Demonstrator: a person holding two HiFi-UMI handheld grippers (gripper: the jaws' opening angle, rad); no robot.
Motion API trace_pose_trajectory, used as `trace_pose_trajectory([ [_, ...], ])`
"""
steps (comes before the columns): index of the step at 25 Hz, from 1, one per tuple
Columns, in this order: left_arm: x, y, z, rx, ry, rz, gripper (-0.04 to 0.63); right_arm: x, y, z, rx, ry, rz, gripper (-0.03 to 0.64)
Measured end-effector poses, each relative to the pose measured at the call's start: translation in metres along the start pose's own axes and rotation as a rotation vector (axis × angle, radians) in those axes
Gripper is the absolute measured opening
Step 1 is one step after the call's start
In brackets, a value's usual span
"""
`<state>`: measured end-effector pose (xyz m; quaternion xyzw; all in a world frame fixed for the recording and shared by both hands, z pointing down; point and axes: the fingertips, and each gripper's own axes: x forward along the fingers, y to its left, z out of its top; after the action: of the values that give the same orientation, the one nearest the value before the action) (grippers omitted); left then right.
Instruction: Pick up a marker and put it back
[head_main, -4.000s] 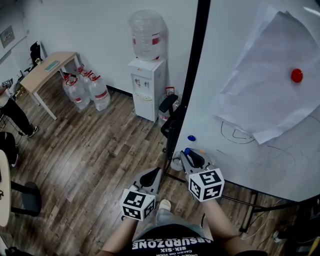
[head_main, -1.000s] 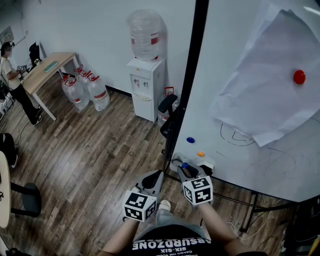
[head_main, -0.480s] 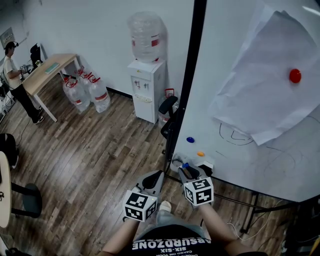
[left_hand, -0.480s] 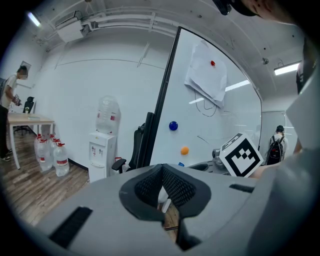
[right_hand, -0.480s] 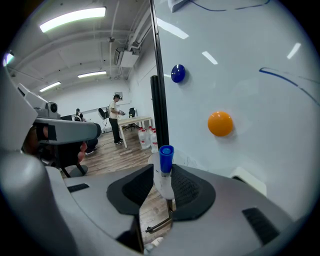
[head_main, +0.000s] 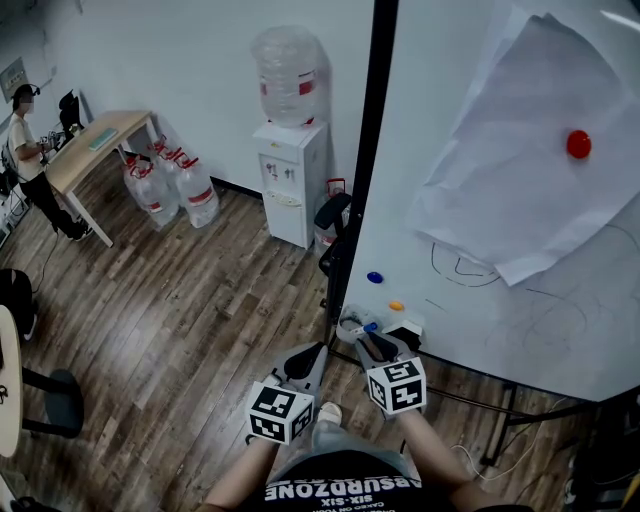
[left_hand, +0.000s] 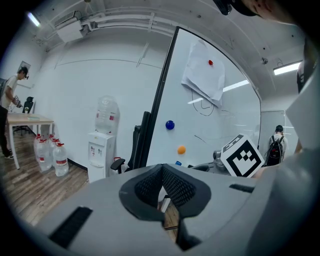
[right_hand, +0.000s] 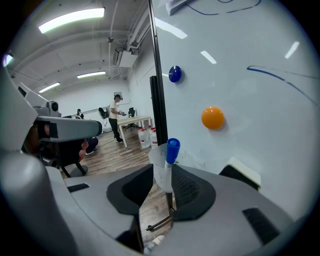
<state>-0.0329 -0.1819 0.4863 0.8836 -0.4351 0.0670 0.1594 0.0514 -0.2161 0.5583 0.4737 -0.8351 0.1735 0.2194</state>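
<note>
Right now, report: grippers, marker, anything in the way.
Left gripper shut, empty. Right gripper jaws just opened, astride the cup. Blue-capped marker upright in that cup, apparently free of the pads. Nothing seen blocking.

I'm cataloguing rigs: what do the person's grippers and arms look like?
The left gripper and right gripper are grey shells with black ribbed pads, each carrying a white cube of black square markers. The person wears a black T-shirt with white lettering; forearms bare.
</note>
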Motion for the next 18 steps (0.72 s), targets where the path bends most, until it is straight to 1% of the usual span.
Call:
trace_pose_trajectory([
  [15,-0.011,-0.025,-0.006,0.011,0.001,-0.021,0.008,-0.029,0.012,-0.017,0.012,-0.012,0.005,0.092],
  [18,-0.016,-0.031,-0.008,0.013,0.001,-0.022,0.008,-0.037,0.015,-0.02,0.013,-0.018,0.002,0.083],
])
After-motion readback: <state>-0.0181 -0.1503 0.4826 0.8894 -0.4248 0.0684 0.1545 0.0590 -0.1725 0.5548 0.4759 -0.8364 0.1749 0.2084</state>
